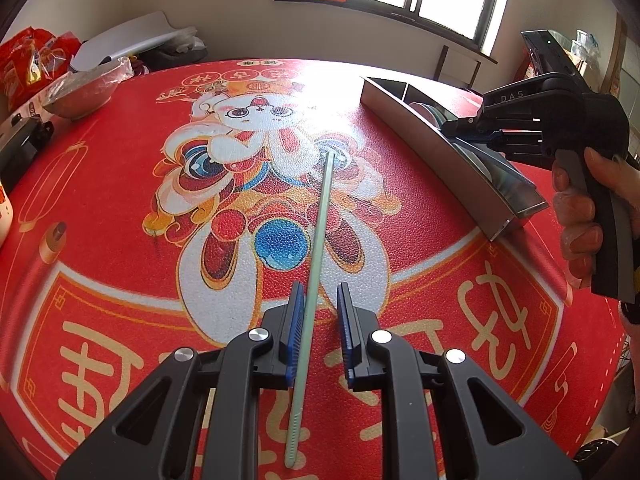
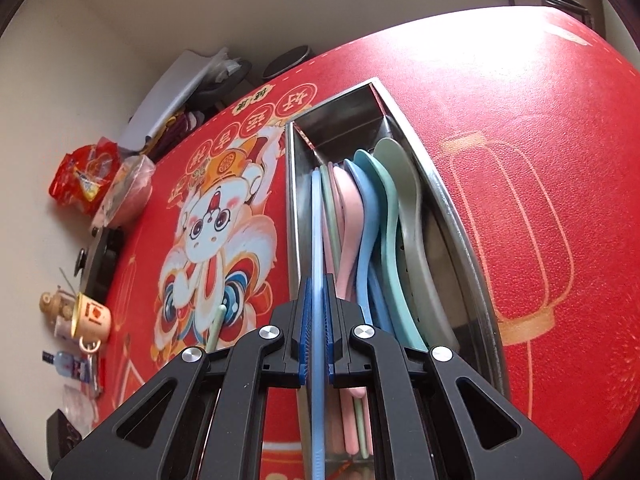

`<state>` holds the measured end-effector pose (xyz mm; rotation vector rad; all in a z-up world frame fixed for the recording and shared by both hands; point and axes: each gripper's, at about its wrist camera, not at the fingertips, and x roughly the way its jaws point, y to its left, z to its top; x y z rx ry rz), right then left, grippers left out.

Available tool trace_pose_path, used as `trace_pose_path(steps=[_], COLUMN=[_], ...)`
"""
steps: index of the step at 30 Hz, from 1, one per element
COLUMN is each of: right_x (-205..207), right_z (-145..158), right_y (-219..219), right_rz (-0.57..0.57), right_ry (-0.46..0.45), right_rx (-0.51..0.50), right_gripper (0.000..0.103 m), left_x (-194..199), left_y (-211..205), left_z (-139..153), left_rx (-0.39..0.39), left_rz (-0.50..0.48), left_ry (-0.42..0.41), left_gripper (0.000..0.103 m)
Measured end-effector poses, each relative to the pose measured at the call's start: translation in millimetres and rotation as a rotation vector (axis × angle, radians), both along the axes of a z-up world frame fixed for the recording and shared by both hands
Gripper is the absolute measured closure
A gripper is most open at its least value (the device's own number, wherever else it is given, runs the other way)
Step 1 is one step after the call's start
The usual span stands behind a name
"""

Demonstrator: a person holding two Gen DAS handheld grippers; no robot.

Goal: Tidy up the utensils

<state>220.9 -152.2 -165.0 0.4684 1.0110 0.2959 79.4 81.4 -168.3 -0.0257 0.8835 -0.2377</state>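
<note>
Tools differ: left tool (image 1: 319, 300) has its jaws partly apart, with a pale green chopstick (image 1: 314, 272) running up between the blue pads. Stick lies against the left pad (image 1: 295, 316); the right pad stands clear of it, so no clamp is visible. Stick's far end reaches out over the red printed mat (image 1: 120, 208) on the worktop, its near end passes back under the tool body. Whether it rests on the mat along its length, cannot tell.

Right tool (image 2: 318, 280) is closed down narrow on a blue chopstick (image 2: 317, 216), both pads pressed on it. That stick points along the left compartment of the steel tray (image 2: 294, 200), over pink and green sticks already lying there. Right compartment holds stacked spoons (image 2: 384, 208): pink, blue, teal, grey-green, bowls toward the far end.

Left-wrist view shows the right tool (image 1: 480, 136) from outside, held in a hand (image 1: 580, 216), nose over the tray (image 1: 420, 140) at the mat's right side.

Clutter at the worktop edge: red snack bags (image 2: 86, 178), a cup (image 2: 92, 320), a small bottle (image 2: 70, 364).
</note>
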Motion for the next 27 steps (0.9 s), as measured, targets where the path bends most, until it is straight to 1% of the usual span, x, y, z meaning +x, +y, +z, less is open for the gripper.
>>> trace_pose_path(steps=[8,14,19,23,27], right_x=[12,20,21,22,22], right_z=[-8,-14,-17,-17,-16], right_y=[-3,-3,-6,-9,-14], right_rz=[-0.012,-0.013,-0.024,-0.017,-0.015], right_ry=[0.025,0.053,0.055,0.049,0.05], right_rx=[0.04,0.047,0.007,0.002,0.048], right_gripper=[0.097,0.097,0.095,0.095,0.095], left_x=[0,-1,-2,-2,-2], left_y=[0,-3,-4,-4,-4], left_z=[0,0,1,1,1], left_rx=[0.006,0.015,0.019,0.02,0.019], left_rz=[0.0,0.0,0.0,0.0,0.0], left_ry=[-0.001,-0.003,-0.003,-0.003,-0.003], left_gripper=[0.086,0.086,0.086,0.086,0.086])
